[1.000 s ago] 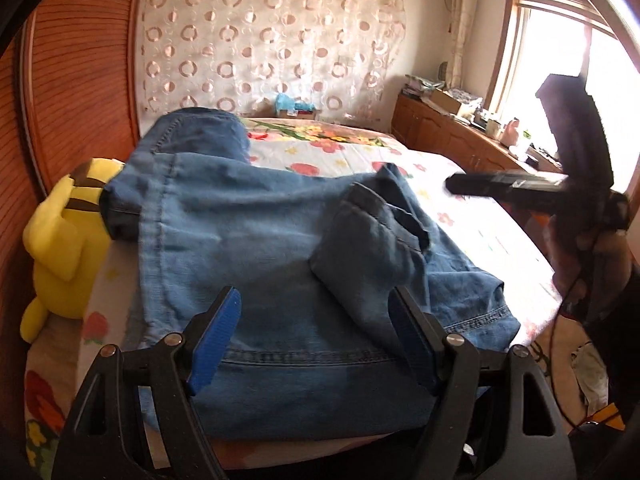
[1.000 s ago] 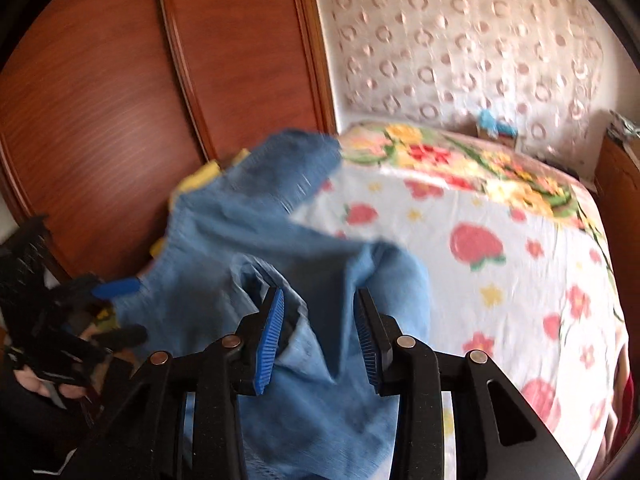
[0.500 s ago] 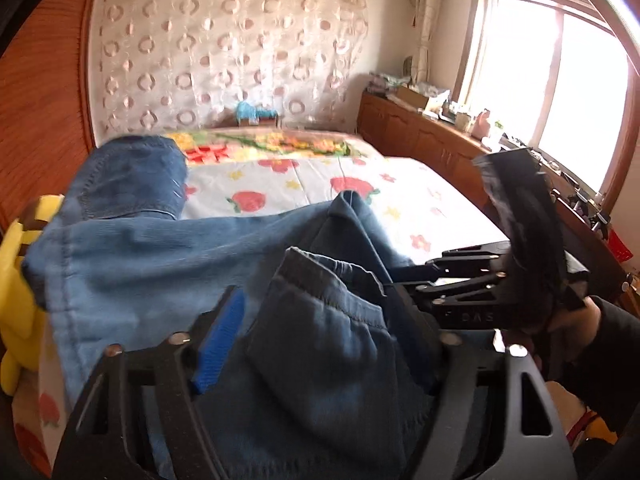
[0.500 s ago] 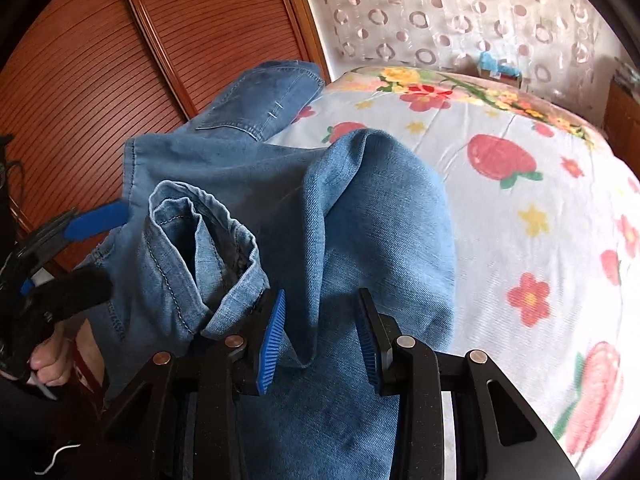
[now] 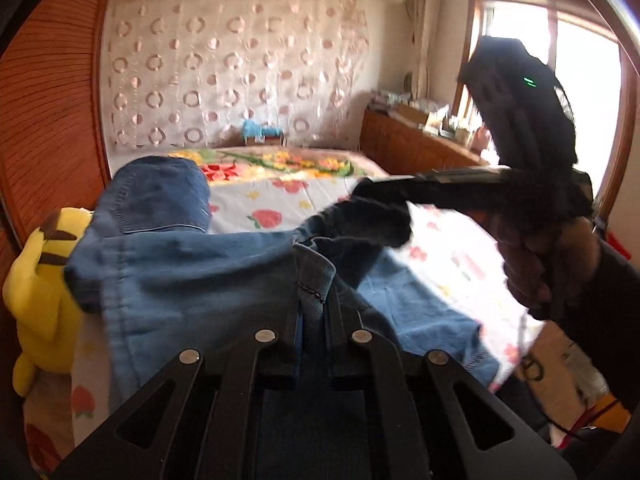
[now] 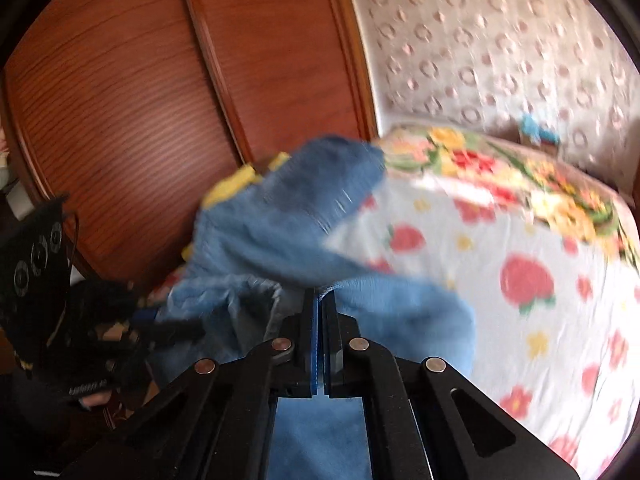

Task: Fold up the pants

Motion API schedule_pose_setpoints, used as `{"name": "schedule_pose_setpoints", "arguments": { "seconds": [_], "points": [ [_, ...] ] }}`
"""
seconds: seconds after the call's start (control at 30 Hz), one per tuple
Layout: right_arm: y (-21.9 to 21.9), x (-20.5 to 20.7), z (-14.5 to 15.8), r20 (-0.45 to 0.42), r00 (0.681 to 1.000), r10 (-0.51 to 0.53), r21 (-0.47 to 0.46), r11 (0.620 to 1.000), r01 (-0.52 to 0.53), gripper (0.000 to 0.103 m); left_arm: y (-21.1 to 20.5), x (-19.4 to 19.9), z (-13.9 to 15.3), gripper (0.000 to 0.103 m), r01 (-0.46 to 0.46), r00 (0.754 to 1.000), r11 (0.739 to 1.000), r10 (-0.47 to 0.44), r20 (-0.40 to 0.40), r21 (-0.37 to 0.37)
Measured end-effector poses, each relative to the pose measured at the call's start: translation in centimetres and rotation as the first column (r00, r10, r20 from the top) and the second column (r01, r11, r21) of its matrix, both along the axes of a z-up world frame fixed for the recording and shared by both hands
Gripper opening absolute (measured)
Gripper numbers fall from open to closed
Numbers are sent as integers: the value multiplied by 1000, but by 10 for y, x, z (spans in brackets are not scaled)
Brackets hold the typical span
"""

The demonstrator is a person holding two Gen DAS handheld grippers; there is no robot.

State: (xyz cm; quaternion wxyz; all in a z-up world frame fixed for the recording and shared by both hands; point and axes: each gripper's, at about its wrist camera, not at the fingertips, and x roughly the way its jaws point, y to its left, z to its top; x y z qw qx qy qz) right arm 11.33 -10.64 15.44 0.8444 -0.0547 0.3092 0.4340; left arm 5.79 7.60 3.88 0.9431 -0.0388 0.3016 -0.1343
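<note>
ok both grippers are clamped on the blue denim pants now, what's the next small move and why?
Probably carry both ends away over the bed. The left gripper has just closed on a hem of the blue denim pants, and the right gripper has just closed on a fold beside it. The rest still lies spread on the floral bedsheet, so the fold is not yet made.

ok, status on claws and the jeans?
Left claw shut on jeans hem. Right claw shut on jeans fold. Yellow plush beside bed edge, partly under denim.
</note>
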Motion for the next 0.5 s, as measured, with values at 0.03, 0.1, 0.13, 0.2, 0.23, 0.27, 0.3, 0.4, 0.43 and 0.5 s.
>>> {"name": "schedule_pose_setpoints", "arguments": {
  "seconds": [0.03, 0.1, 0.13, 0.2, 0.23, 0.27, 0.3, 0.4, 0.43, 0.5],
  "points": [
    [5, -2, 8, 9, 1000, 14, 6, 1000, -14, 1, 4, -6, 3, 9, -10, 1000, 1000, 10, 10, -10],
    [19, -1, 16, 21, 999, 42, 6, 999, -43, 1, 13, -17, 7, 9, -26, 999, 999, 26, 21, -25],
    [27, -1, 18, 30, 998, 48, -9, 999, -48, 1, 16, -20, 7, 9, -32, 999, 999, 32, 20, -28],
    [44, 7, 14, 28, 998, 53, -36, 998, -52, 1, 25, -23, 6, 9, -54, 998, 998, 55, 19, -18],
    [52, 9, 12, 17, 998, 52, -43, 998, -52, 1, 27, -21, 4, 9, -62, 998, 998, 62, 16, -18],
    [55, 13, 10, 5, 999, 52, -48, 997, -52, 1, 32, -21, 1, 9, -75, 997, 997, 75, 7, -22],
    [64, 17, 5, -4, 999, 49, -60, 997, -49, 1, 37, -19, -2, 9, -88, 996, 996, 88, -1, -22],
    [78, 33, -12, -36, 999, 33, -91, 995, -36, 1, 47, -18, -13, 9, -121, 992, 992, 120, -42, -25],
    [85, 36, -18, -52, 998, 31, -98, 995, -36, 1, 47, -16, -17, 12, -127, 991, 992, 126, -55, -24],
    [88, 37, -23, -60, 998, 4, -123, 992, -11, 1, 51, -15, -24, 17, -149, 986, 989, 148, -83, -13]
  ]
}}
